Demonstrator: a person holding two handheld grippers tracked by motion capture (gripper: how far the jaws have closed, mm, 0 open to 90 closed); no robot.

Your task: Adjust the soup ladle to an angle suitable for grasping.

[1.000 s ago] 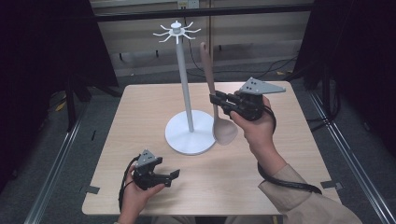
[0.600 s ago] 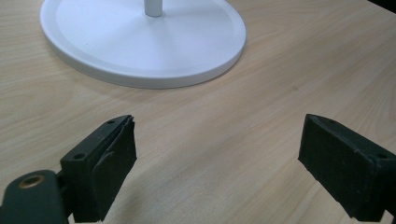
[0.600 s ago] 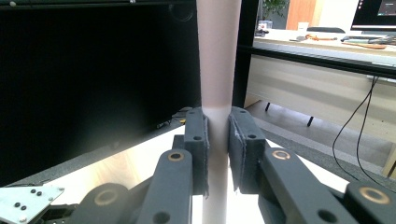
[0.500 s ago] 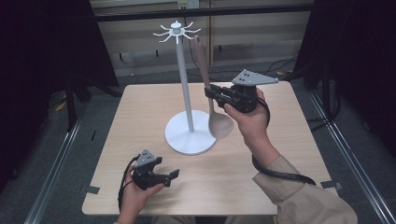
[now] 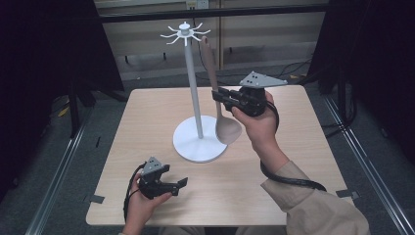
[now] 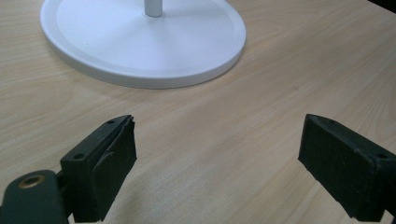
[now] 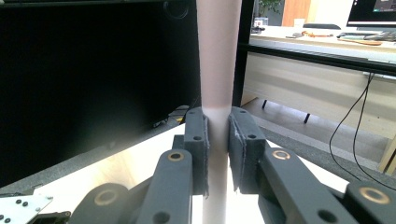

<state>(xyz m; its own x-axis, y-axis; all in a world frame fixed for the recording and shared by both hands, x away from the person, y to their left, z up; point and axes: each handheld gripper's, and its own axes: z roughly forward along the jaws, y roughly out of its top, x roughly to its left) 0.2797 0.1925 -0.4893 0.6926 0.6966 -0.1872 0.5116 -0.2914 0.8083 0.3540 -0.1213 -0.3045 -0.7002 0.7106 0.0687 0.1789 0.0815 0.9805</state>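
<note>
Nearest the person, the left gripper rested low on the table, its jaws standing wide apart with nothing between them, short of the stand's round base. Farther out, the right gripper was clamped on the handle of the pale spoon, which hung upright, bowl down, just beside the white stand, its handle tip close under the hooks at the top. To hang it well, the judgement was that the spoon needed keeping vertical and lifting until its handle end met a hook, without knocking the pole. Against the earlier frames, the right hand and spoon stood higher and nearer the hooks; the left hand had not moved.
</note>
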